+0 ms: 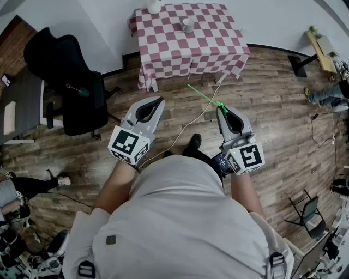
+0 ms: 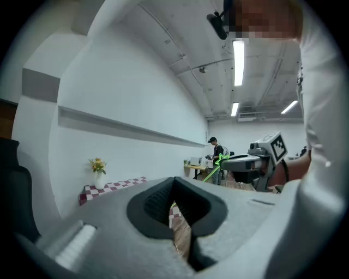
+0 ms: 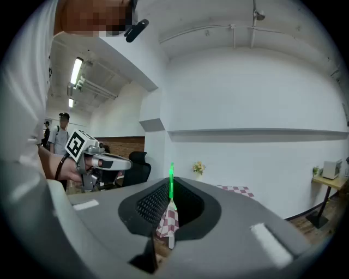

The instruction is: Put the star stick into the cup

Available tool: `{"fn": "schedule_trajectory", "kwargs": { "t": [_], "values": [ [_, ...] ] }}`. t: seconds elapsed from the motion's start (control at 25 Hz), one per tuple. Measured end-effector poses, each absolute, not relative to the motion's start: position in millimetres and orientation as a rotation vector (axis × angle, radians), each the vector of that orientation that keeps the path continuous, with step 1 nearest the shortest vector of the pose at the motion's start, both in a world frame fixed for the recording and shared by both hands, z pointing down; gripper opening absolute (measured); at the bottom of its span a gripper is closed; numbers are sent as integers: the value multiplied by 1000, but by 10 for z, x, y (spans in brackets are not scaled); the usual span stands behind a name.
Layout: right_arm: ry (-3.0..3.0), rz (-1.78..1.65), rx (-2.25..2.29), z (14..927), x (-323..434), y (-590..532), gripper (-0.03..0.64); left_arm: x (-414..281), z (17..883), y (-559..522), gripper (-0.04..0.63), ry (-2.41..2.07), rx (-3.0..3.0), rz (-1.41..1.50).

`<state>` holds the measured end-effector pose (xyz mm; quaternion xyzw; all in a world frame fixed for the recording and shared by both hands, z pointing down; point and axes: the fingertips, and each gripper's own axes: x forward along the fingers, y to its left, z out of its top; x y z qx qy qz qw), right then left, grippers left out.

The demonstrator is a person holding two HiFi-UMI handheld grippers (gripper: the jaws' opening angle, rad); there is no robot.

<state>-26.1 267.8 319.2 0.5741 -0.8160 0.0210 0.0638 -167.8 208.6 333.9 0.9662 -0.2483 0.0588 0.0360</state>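
A thin green star stick [image 1: 203,96] is clamped at its star end in my right gripper [image 1: 222,108], which is shut on it. The stick slants up and left over the wooden floor toward the table. In the right gripper view the stick [image 3: 170,182] rises straight out from between the jaws. The pale cup [image 1: 187,25] stands on the red-and-white checkered table [image 1: 180,52], well ahead of both grippers. My left gripper [image 1: 158,101] hangs left of the stick, shut with nothing in it [image 2: 175,182]. From the left gripper view the right gripper [image 2: 232,162] and the stick [image 2: 215,169] show off to the right.
A white vase [image 1: 155,6] of flowers [image 2: 98,165] stands at the table's back edge. A black office chair [image 1: 76,92] sits to the left. A white cable [image 1: 185,126] runs across the floor. People stand far off by a side table [image 1: 322,49].
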Motion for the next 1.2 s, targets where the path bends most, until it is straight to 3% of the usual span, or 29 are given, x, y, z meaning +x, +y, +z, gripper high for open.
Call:
{"fn": "schedule_trajectory", "kwargs": {
  "t": [0.4,1.2],
  "values": [
    [-2491,94,1707,3285,126,2395,28,-1360,3433,1830,3,-804,2937,216],
    [-2567,167,1652,3445,1647,1758,28,75,3460,1219,3,-892,2920,248]
  ]
}}
